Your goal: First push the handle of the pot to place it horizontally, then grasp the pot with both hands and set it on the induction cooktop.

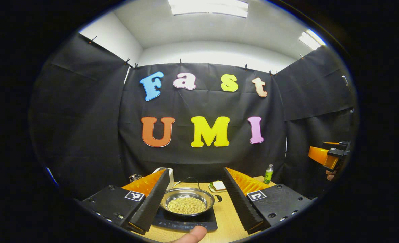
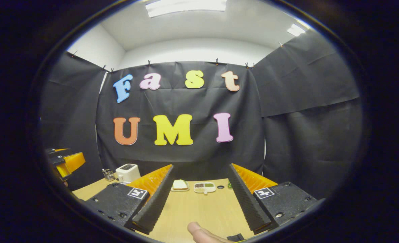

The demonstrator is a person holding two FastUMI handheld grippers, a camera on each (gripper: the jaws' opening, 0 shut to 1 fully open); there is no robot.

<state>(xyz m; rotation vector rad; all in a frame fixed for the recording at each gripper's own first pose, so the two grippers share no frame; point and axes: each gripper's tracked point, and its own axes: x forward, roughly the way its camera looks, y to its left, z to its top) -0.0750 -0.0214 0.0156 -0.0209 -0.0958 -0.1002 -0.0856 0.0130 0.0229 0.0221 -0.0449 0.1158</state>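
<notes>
pot (image 1: 187,201) sits on the induction cooktop (image 1: 185,221) already, seen in the left gripper view betw. the left gripper (image 1: 192,192)'s two fingers; its thin wire handle (image 1: 190,180) arcs up behind the rim, so it looks upright or tilted, not flat; pot holds smth yellowish and grainy, can't tell what; left jaws stand wide apart, nothing betw. them but air, pot well ahead and lower; right gripper (image 2: 202,192) jaws also wide apart, over bare table (image 2: 199,209), holding nothing; from the left gripper view it hangs far off at the right edge, well apart from the pot; a fingertip (image 1: 192,235) shows at the bottom edge of the left gripper view.

judging by placement the set-down looks done, grippers backed off; handle state is the doubt.

behind the pot: sandwich plate (image 2: 180,185), a divided snack tray (image 2: 204,187), green bottle (image 1: 268,173), white toaster (image 2: 128,172) at table's left.

risks: if handle still needs pushing, a hard shove on thin wire cd slide the light pot off the smooth cooktop or tip it, spilling the contents; coming in too low w/ open fingers cd knock the rim; a wide swing past the pot cd clip the plate or bottle behind.
</notes>
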